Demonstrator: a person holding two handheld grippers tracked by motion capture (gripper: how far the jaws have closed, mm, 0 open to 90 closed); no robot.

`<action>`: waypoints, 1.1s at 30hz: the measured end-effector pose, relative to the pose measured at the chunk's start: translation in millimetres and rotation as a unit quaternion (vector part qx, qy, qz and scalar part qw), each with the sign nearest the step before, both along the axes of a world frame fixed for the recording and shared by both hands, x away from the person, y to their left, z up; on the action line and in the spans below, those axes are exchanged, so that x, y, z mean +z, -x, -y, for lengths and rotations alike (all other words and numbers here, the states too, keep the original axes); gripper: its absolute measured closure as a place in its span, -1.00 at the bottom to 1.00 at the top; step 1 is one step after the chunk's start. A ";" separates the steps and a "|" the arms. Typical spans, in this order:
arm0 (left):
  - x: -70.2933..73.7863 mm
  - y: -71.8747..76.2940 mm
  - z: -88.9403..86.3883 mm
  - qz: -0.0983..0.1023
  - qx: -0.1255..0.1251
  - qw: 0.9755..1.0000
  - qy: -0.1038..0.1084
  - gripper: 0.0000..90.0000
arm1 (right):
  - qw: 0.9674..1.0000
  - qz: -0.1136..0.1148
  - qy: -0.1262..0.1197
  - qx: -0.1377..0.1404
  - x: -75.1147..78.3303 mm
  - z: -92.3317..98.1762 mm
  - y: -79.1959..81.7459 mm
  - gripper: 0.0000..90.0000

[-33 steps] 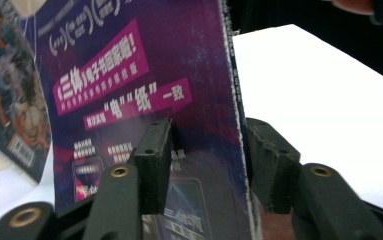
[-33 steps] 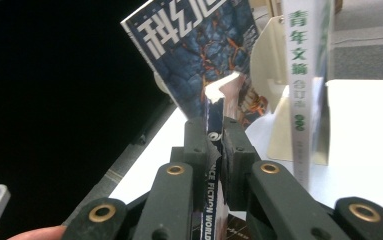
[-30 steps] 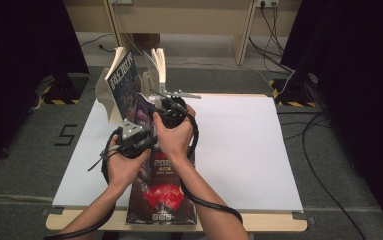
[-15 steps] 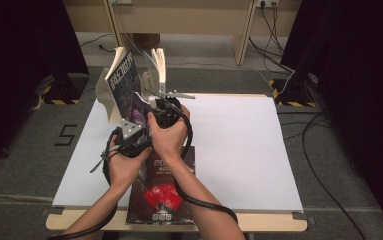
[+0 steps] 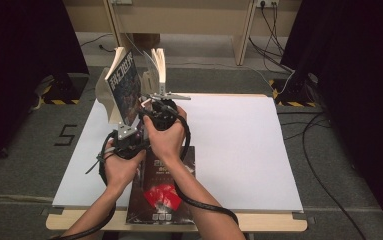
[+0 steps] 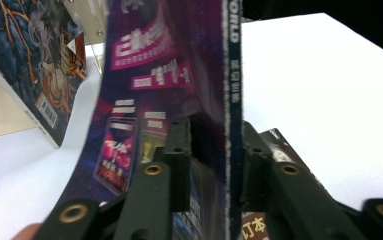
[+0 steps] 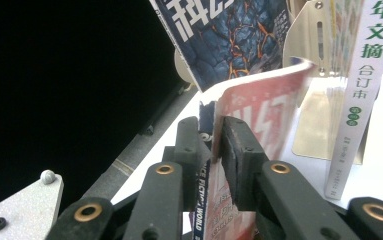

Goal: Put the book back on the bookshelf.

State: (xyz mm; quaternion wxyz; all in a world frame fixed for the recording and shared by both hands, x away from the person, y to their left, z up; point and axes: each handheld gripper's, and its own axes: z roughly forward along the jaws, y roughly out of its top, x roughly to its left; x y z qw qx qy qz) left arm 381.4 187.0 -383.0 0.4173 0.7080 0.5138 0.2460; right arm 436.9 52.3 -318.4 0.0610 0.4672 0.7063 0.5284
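Observation:
A purple magazine (image 6: 149,65) stands on edge at the book stand, its red other cover (image 7: 259,115) bowed. My left gripper (image 6: 214,135) has just been closing and is shut on its lower spine edge; in the high view it (image 5: 128,132) sits just left of the other hand. My right gripper (image 7: 211,130) has just been opening. The magazine's edge is still between its pads, with a sliver of room on each side. The right gripper (image 5: 160,111) is nearer the stand.
A blue-covered book (image 5: 125,90) leans in the metal book stand (image 7: 324,125) at the table's far left. A white book with green lettering (image 7: 364,75) stands to its right. A dark magazine with a red picture (image 5: 164,195) lies flat at the front edge. The white tabletop (image 5: 239,145) stretches right.
Both hands have stayed nearly in place beside the stand. The purple magazine now stands closer to the blue book than a second ago.

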 end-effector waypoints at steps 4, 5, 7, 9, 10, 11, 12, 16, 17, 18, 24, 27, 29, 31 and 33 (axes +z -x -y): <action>-0.1 -0.7 -5.2 -0.004 0.001 1.000 0.007 0.81 | 1.000 -0.004 -0.001 0.007 -1.3 -2.8 -3.9 0.60; -0.4 -1.2 -7.2 -0.005 0.004 1.000 0.011 0.82 | 1.000 -0.005 -0.002 0.011 -1.7 -3.4 -5.3 0.58; -0.1 -2.6 -12.4 -0.007 0.003 1.000 0.022 0.84 | 1.000 -0.006 -0.006 0.019 -1.9 -2.7 -7.6 0.52; 1.6 -3.5 -15.8 -0.004 -0.001 1.000 0.025 0.84 | 0.999 -0.012 -0.023 0.033 -1.5 -0.1 -9.8 0.35; 3.3 -3.7 -17.5 -0.003 -0.003 1.000 0.023 0.85 | 0.999 -0.015 -0.032 0.036 -1.0 2.1 -10.0 0.31; 4.3 -4.3 -19.6 0.001 -0.004 1.000 0.027 0.85 | 0.999 -0.012 -0.035 0.036 -0.4 4.9 -9.7 0.29; 5.6 -4.8 -22.5 0.001 -0.004 1.000 0.030 0.85 | 0.999 -0.008 -0.038 0.035 0.7 8.3 -8.9 0.28; 8.6 -5.4 -35.4 0.011 -0.001 0.999 0.049 0.85 | 0.997 0.010 -0.066 0.029 8.7 28.5 -4.1 0.29; 9.9 -5.1 -37.9 0.014 -0.001 0.999 0.053 0.85 | 0.997 0.012 -0.067 0.026 10.2 34.5 -4.2 0.29; 11.6 -4.9 -40.3 0.018 -0.001 0.998 0.055 0.85 | 0.997 0.011 -0.068 0.019 10.8 41.1 -4.6 0.29; 27.7 -6.4 -57.7 0.055 0.011 0.996 0.068 0.85 | 0.998 -0.005 -0.064 -0.012 -4.7 78.6 -4.8 0.31; 36.3 -8.0 -66.2 0.072 0.022 0.995 0.069 0.85 | 0.998 -0.012 -0.061 -0.021 -17.0 94.5 -2.1 0.32; 41.7 -10.1 -72.5 0.087 0.031 0.993 0.071 0.85 | 0.998 -0.020 -0.061 -0.028 -25.2 104.7 -0.8 0.32; 44.3 -12.3 -76.0 0.100 0.034 0.992 0.074 0.85 | 0.997 -0.026 -0.061 -0.037 -33.9 115.2 0.7 0.33; 45.9 -16.2 -78.4 0.114 0.037 0.990 0.079 0.85 | 0.997 -0.032 -0.060 -0.044 -39.8 121.7 2.3 0.33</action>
